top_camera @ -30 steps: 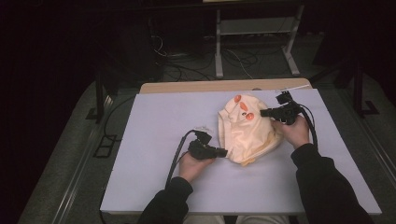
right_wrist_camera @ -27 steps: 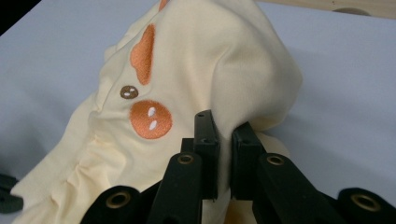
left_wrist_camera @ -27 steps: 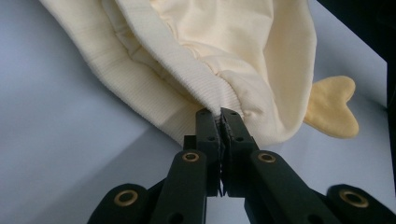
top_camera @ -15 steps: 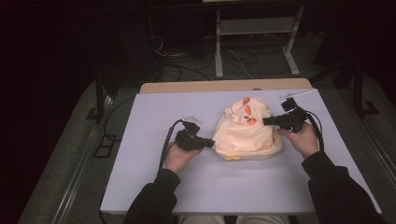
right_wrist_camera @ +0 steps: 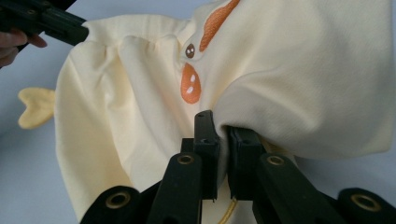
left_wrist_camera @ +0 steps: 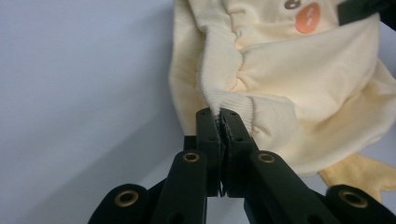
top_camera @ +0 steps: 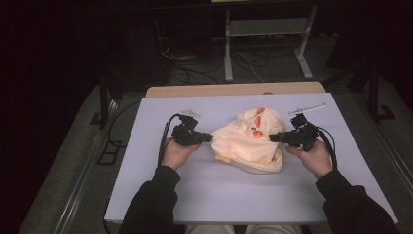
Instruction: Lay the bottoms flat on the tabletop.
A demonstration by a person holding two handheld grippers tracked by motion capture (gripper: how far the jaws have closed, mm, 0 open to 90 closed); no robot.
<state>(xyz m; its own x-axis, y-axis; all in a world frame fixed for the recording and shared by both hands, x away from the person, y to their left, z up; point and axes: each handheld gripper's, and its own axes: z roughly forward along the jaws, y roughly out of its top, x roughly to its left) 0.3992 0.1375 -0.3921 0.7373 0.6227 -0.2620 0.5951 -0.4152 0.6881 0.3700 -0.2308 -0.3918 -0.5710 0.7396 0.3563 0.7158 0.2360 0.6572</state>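
Observation:
A pale yellow child's garment [top_camera: 248, 141] with orange patches lies bunched at the middle of the white table [top_camera: 146, 195]. My left gripper [top_camera: 210, 138] is at its left side, shut on the ribbed hem [left_wrist_camera: 224, 100]. The jaws pinch the ribbing tight in the left gripper view, where the gripper [left_wrist_camera: 219, 116] points at the cloth. My right gripper [top_camera: 271, 138] is at the garment's right side, shut on a fold of the yellow fabric [right_wrist_camera: 289, 93]. In the right gripper view the gripper [right_wrist_camera: 219, 126] has cloth between its jaws, and the left gripper [right_wrist_camera: 81, 33] shows at the upper left. The garment stretches between both grippers.
A darker yellow flap [top_camera: 223, 158] of the garment lies on the table below the left gripper. A wooden board edge [top_camera: 234, 89] runs along the table's far side. Cables and a metal stand [top_camera: 263, 29] are on the dark floor beyond.
Both hands moved apart: the left gripper went left and up, the right gripper went right and toward me. The garment has been pulled wider between them and shifted toward the table's middle.

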